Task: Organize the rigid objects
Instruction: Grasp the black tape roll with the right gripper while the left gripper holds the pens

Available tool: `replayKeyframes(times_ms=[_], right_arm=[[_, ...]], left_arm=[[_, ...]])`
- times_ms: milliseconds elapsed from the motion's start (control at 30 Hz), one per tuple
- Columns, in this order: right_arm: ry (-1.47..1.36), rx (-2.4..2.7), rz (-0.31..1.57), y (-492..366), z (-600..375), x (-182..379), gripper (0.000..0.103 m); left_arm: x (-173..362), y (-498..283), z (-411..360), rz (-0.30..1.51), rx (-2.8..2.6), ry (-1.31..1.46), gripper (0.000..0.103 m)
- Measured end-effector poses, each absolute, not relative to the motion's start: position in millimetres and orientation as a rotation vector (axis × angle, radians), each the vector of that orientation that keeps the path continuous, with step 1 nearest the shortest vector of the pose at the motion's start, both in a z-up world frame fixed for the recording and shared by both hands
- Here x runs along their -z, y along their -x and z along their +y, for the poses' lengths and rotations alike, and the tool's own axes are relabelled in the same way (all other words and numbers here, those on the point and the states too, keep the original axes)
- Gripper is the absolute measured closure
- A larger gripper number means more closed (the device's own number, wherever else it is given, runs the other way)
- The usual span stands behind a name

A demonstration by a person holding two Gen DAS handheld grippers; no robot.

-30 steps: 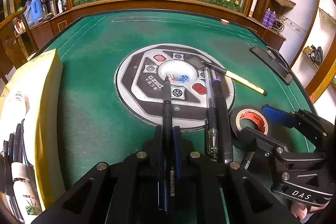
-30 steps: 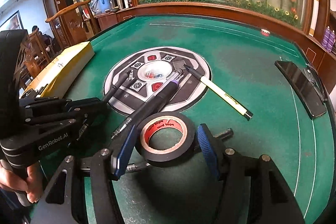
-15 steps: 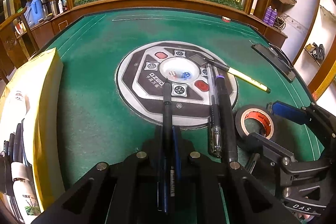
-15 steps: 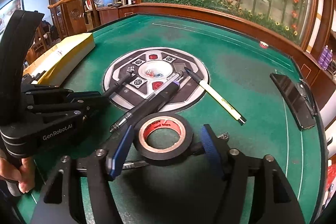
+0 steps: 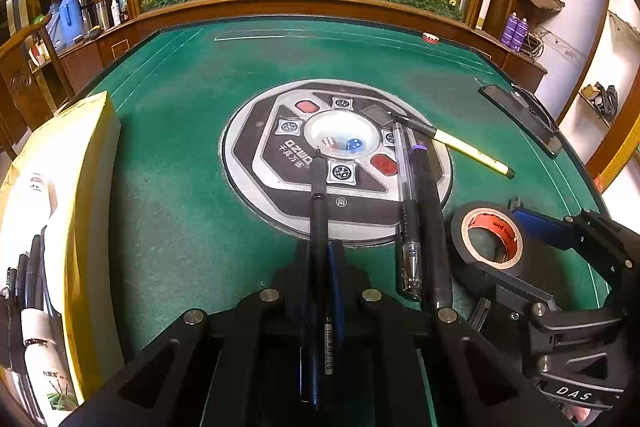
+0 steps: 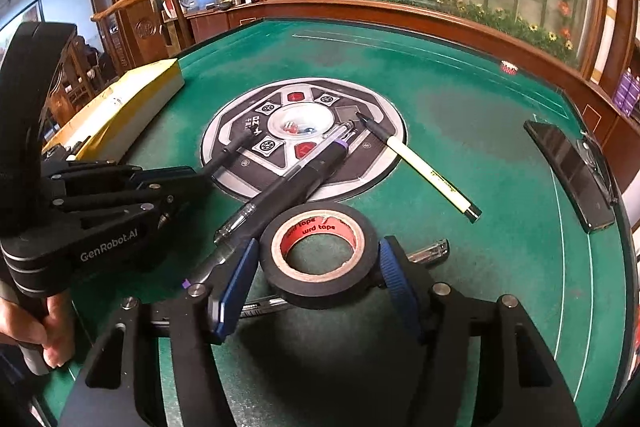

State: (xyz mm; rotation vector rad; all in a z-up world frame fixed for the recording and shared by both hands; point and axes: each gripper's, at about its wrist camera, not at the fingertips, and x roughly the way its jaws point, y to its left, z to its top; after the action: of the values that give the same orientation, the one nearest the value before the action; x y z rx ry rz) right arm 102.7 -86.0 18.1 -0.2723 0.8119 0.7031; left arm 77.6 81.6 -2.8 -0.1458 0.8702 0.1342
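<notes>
My left gripper (image 5: 320, 259) is shut on a thin black pen (image 5: 319, 195) that points out over the round centre panel (image 5: 256, 163); it also shows in the right wrist view (image 6: 188, 183). My right gripper (image 6: 316, 267) has its blue pads on both sides of a black tape roll (image 6: 320, 253) with a red core, touching or nearly touching it. The roll (image 5: 490, 239) lies on the green felt. A clear pen (image 5: 406, 203) and a thick black marker (image 5: 428, 211) lie side by side. A yellow pen (image 5: 468, 151) lies further right. Another pen (image 6: 428, 251) sticks out under the roll.
A yellow box (image 5: 84, 195) with several pens and tubes stands at the left edge. A black phone (image 6: 568, 167) lies at the right rim. Dice sit in the centre dome (image 5: 340, 139). A wooden rail (image 5: 304, 3) bounds the table.
My right gripper has closed in around the tape roll. The left gripper with its pen has drawn back slightly.
</notes>
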Motion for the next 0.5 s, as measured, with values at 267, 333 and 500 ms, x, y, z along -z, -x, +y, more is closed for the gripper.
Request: replayKeyframes(times_ms=[267, 333, 500], right_arm=[[0.125, -0.692, 0.761, -104.9, -107.0, -42.8, 0.042], [0.092, -0.693, 0.754, -104.8, -111.0, -47.0, 0.042], [0.071, -0.694, 0.759, -102.4, -110.6, -49.6, 0.042]], left_arm=[[-4.9, -72.4, 81.6, 0.827, -0.128, 0.165, 0.094], [-6.4, -70.9, 82.0, 0.824, -0.132, 0.172, 0.094], [-19.1, -54.9, 86.9, 0.786, -0.143, 0.219, 0.094]])
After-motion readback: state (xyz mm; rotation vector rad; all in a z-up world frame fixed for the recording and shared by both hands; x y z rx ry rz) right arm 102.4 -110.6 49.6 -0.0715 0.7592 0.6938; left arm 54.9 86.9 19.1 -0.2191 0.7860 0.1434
